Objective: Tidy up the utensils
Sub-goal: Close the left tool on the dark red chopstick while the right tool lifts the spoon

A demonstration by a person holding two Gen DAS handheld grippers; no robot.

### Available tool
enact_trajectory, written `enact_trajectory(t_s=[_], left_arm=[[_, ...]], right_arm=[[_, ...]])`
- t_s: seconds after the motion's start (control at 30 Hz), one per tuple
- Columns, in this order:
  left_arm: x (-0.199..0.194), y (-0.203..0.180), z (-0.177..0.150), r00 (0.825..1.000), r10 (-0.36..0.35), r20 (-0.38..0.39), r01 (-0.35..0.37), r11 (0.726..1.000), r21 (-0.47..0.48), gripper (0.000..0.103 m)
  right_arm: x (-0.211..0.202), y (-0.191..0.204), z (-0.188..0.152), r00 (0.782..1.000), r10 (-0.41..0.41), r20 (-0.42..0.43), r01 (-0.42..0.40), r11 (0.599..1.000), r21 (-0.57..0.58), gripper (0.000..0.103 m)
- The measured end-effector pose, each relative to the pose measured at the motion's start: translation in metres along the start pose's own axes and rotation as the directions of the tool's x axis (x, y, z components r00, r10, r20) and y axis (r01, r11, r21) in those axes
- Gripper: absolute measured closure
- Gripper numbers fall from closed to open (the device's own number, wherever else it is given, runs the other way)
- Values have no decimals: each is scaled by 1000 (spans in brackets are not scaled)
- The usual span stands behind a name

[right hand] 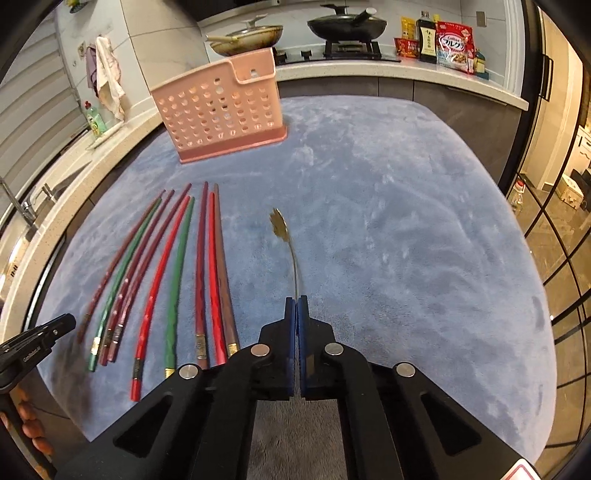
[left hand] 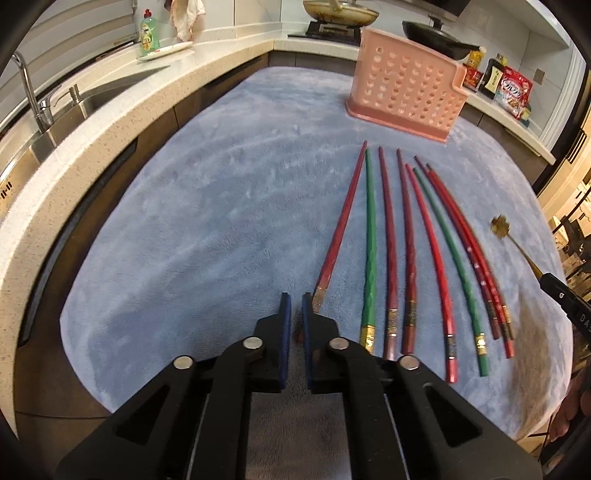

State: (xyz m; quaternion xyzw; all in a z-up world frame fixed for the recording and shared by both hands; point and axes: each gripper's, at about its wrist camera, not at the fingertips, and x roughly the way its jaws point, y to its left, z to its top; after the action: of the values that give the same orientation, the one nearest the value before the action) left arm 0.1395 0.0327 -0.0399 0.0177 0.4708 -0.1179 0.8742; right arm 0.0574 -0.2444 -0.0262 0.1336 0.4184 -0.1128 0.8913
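Note:
Several red, maroon and green chopsticks point(left hand: 408, 247) lie side by side on the blue-grey cloth point(left hand: 221, 221); they also show in the right wrist view point(right hand: 177, 277). A pink perforated utensil basket point(left hand: 406, 88) stands upright at the far side, also in the right wrist view point(right hand: 221, 110). My right gripper point(right hand: 296, 301) is shut on a thin gold leaf-ended utensil point(right hand: 282, 230) and holds it above the cloth; it shows at the right in the left wrist view point(left hand: 502, 227). My left gripper point(left hand: 295, 299) is nearly closed and empty, just left of the leftmost red chopstick point(left hand: 341, 225).
A stone counter with a sink and tap point(left hand: 33, 99) runs along the left. Dish soap point(left hand: 149, 31) stands behind the sink. Pans sit on the stove point(right hand: 347, 22) at the back, with food packets point(right hand: 452, 46) to the right. A glass door point(right hand: 554, 258) is at far right.

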Motion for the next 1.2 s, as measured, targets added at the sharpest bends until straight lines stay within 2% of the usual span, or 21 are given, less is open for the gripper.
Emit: enact_trajectory(t_s=[0.2, 0.33, 0.4, 0.47, 0.5, 0.6, 0.7, 0.77, 0.97, 1.2], left_arm=[[-23, 4, 9, 999, -14, 51, 14, 1000, -2, 101], [-22, 7, 6, 999, -35, 39, 36, 999, -11, 99], [-18, 7, 2, 998, -53, 21, 53, 998, -15, 91], [-12, 7, -3, 999, -52, 16, 53, 998, -21, 55], [-11, 7, -6, 999, -44, 21, 45, 999, -22, 54], [-1, 5, -10, 999, -45, 6, 45, 999, -7, 55], [10, 5, -11, 999, -51, -18, 51, 999, -4, 61], [16, 5, -12, 998, -59, -29, 59, 998, -3, 74], [24, 3, -11, 998, -58, -23, 58, 998, 13, 90], [10, 14, -5, 993, -114, -10, 114, 993, -26, 95]], right_arm=[[-34, -1, 11, 998, 14, 65, -14, 1000, 0, 101], [-50, -2, 15, 995, 22, 97, -22, 1000, 1, 101], [-53, -1, 14, 995, 22, 102, -22, 1000, -3, 101], [-55, -1, 13, 994, 21, 104, -21, 1000, -4, 101], [-55, 0, 12, 994, 23, 104, -23, 1000, -3, 101], [-55, -1, 12, 995, 23, 102, -23, 1000, -2, 101], [-56, -1, 11, 994, 22, 103, -23, 1000, 3, 101], [-56, -1, 11, 995, 20, 102, -21, 1000, 6, 101], [-54, -1, 9, 995, 16, 94, -17, 1000, 9, 101], [-60, 0, 14, 994, 16, 110, -16, 1000, 6, 101]])
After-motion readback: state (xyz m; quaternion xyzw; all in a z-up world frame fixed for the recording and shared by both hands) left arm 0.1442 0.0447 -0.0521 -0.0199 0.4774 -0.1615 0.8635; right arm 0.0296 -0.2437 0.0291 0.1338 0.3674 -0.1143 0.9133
